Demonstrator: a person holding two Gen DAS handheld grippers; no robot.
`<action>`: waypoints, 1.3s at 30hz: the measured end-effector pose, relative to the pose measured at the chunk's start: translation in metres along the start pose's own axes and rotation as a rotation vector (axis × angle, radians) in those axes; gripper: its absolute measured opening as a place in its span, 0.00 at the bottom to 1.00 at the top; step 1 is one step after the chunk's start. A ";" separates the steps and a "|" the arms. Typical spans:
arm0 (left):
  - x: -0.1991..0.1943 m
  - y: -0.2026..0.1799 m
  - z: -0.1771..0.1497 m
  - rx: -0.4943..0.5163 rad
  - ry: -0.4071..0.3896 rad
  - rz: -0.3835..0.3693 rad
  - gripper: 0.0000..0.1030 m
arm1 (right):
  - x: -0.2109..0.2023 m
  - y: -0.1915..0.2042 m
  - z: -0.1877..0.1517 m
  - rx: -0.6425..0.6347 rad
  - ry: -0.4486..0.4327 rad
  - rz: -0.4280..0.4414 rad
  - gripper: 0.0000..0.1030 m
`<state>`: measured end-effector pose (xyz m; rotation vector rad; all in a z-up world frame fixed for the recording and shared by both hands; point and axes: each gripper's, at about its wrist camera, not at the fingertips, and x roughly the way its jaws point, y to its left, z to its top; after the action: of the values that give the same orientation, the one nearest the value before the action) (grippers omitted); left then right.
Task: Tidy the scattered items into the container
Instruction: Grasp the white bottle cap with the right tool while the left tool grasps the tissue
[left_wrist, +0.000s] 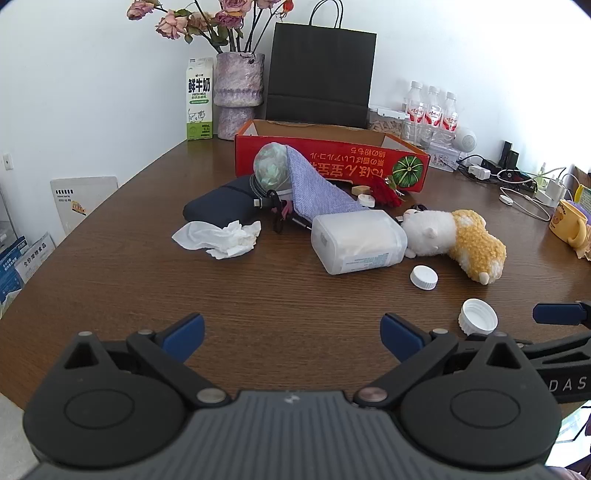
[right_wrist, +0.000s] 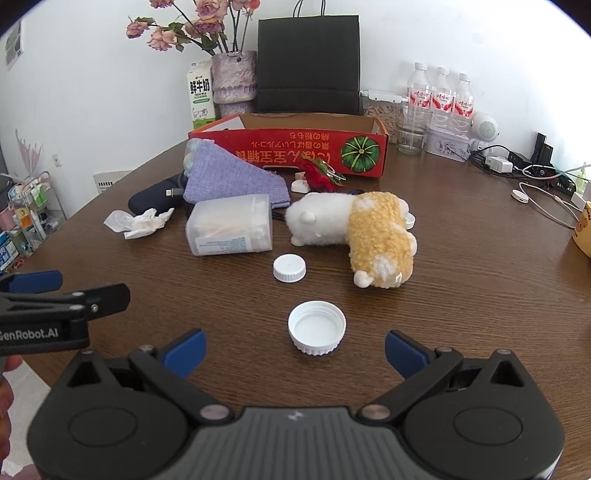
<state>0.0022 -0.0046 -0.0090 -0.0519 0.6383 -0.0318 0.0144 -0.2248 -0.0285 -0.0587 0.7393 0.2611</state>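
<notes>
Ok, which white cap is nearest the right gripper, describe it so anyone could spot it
On the brown wooden table, in front of the yellow-and-white plush toy, lie two white caps. It is the nearer cap, just ahead of the open right gripper: hollow side up, while the other cap lies closed side up.

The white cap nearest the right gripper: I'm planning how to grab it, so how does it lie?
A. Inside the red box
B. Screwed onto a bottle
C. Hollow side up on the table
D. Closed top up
C: the cap shows its hollow inside, lying loose on the table ahead of the open right gripper.
</notes>
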 end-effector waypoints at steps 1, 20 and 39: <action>0.000 0.000 0.000 0.000 0.000 0.000 1.00 | 0.000 0.000 -0.001 -0.001 0.000 -0.001 1.00; 0.007 0.009 -0.005 -0.025 0.011 0.017 1.00 | 0.005 -0.010 -0.005 0.035 -0.022 0.008 0.94; 0.034 0.039 0.014 -0.064 0.016 0.045 1.00 | 0.045 -0.014 0.005 -0.029 -0.070 0.109 0.36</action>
<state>0.0379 0.0331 -0.0205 -0.0997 0.6560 0.0315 0.0533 -0.2277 -0.0559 -0.0365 0.6701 0.3758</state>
